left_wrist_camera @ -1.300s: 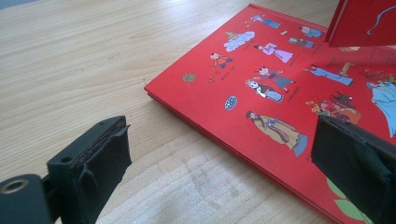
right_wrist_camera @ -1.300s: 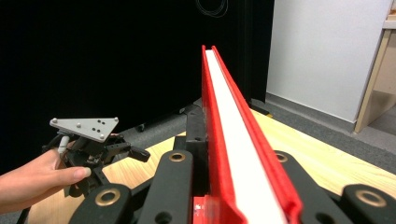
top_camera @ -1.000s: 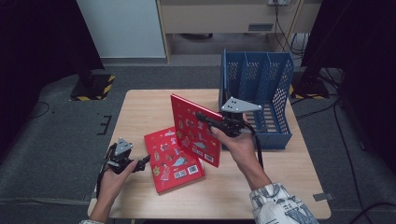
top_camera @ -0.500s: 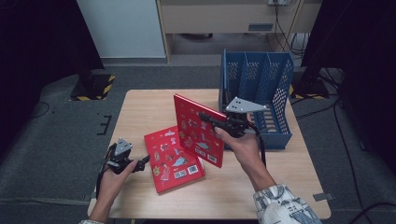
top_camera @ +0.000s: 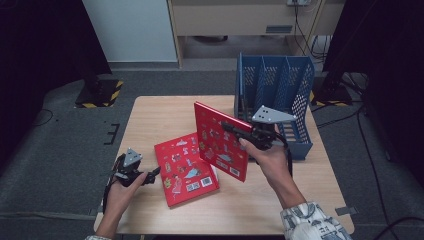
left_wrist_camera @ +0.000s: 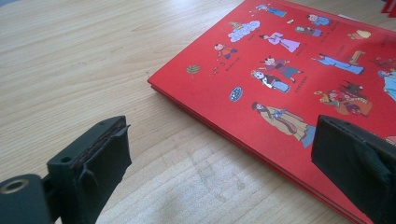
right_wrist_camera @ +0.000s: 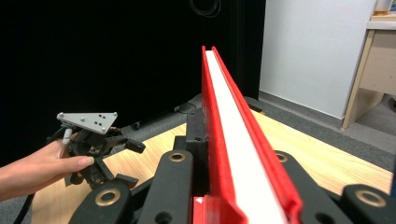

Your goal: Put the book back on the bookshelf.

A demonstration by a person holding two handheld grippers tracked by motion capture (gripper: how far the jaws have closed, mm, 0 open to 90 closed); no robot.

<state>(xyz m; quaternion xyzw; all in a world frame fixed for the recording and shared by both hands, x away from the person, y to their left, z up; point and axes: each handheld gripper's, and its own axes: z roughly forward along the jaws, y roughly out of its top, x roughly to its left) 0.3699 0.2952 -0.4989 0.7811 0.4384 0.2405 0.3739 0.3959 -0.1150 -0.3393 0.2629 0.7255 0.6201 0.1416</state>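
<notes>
Held book (top_camera: 221,140) nearer rack (top_camera: 274,80) (slightly)

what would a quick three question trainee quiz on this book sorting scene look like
1. True or false: the right gripper is shut on the lifted red book.
2. Where does the second red book lie? A) flat on the table B) inside the blue file rack C) on the floor
3. Are the jaws of the left gripper open or shut?

Key
1. True: the book's edge runs between its jaws in the right gripper view.
2. A.
3. Open, parted just short of that flat book's corner, gripping nothing.
</notes>
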